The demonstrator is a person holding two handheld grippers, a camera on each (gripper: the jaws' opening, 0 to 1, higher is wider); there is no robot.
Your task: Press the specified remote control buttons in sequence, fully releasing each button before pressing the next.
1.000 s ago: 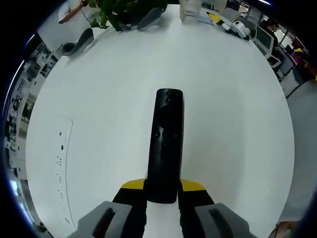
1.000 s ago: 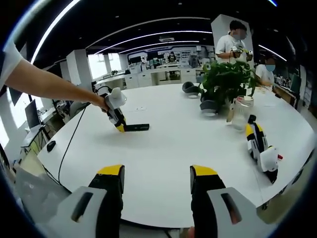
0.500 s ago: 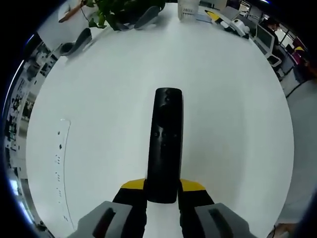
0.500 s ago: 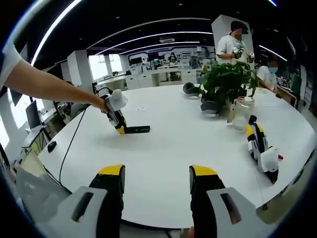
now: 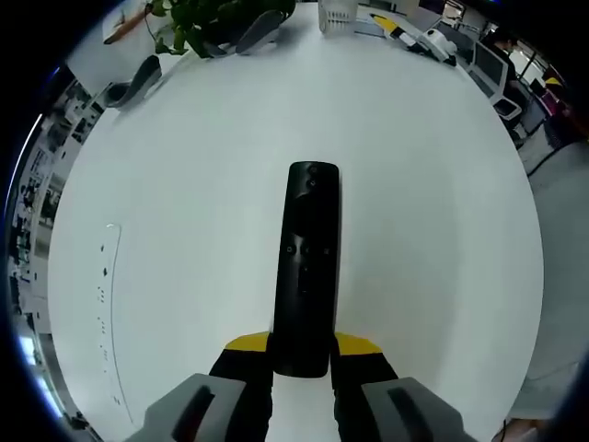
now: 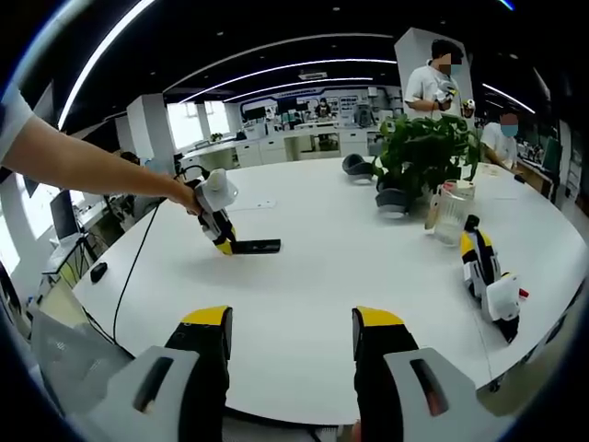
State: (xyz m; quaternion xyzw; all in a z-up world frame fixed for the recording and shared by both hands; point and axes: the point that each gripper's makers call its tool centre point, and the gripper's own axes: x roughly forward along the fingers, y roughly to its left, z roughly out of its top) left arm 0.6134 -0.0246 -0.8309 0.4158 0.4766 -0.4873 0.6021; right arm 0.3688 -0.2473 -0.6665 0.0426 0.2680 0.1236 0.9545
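A long black remote control [image 5: 306, 262] points away from me over the white table [image 5: 184, 184], buttons up. My left gripper [image 5: 302, 354] is shut on its near end, yellow pads on both sides. In the right gripper view the same remote [image 6: 256, 247] sticks out of the left gripper [image 6: 217, 224], held by a person's outstretched arm [image 6: 87, 166]. My right gripper [image 6: 290, 341] is open with nothing between its jaws, over the table's near edge, well apart from the remote.
A potted plant [image 6: 423, 157], a clear jar [image 6: 447, 210] and grey headphones [image 6: 357, 166] stand at the far right. Another yellow-and-black gripper [image 6: 486, 276] lies on the table at right. A cable [image 6: 138, 258] trails off the left edge. People stand behind the plant.
The left gripper view has shifted slightly, the plant and jar sliding up and left. The remote stays gripped the same way. The right gripper has not changed.
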